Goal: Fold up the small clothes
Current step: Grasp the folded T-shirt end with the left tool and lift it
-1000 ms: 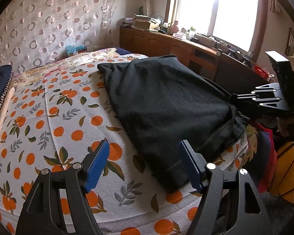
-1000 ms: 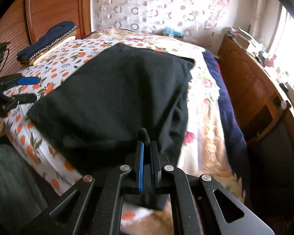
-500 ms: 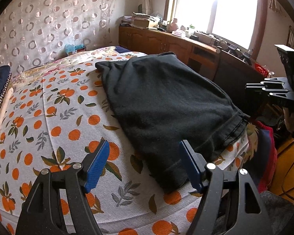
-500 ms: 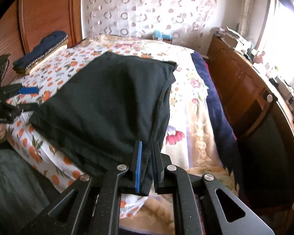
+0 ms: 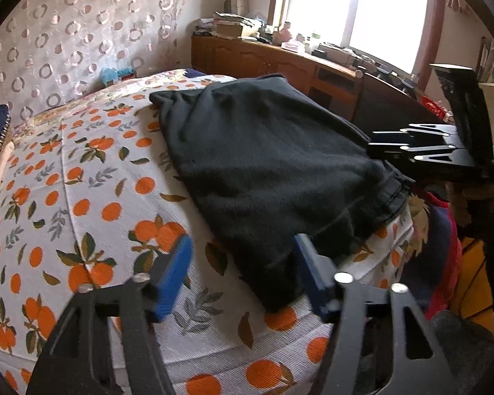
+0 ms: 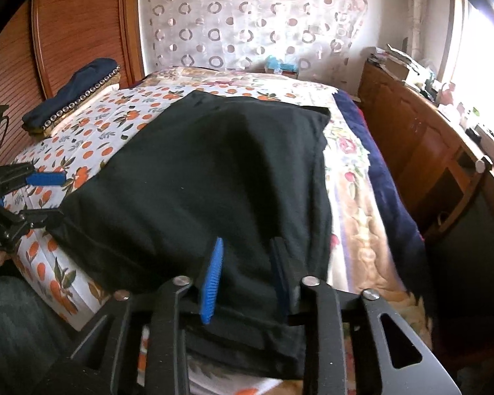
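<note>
**Black garment flat on the orange-print bed, both grippers parted at its near edge**

The bed [image 5: 92,177] carries a ribbed white cover printed with oranges and green leaves; on its far side a floral quilt and a dark blue blanket [image 6: 383,177] hang towards a glossy wooden sideboard [image 6: 421,151]. A sheer curtain with ring motifs [image 6: 247,23] covers the wall behind.

The black garment [image 5: 263,164], a soft matte knit with a stitched hem, lies spread in a rough rectangle across the cover, its near end draping over the bed's edge.

The right gripper [image 6: 247,276] has just been opening: its blue-padded jaws stand partly apart with a fold of the black cloth running between them, no longer pinched. The left gripper [image 5: 243,273] has just been closing somewhat; its jaws are still wide, straddling the garment's near corner, the right pad against the cloth edge, nothing clamped.
</note>
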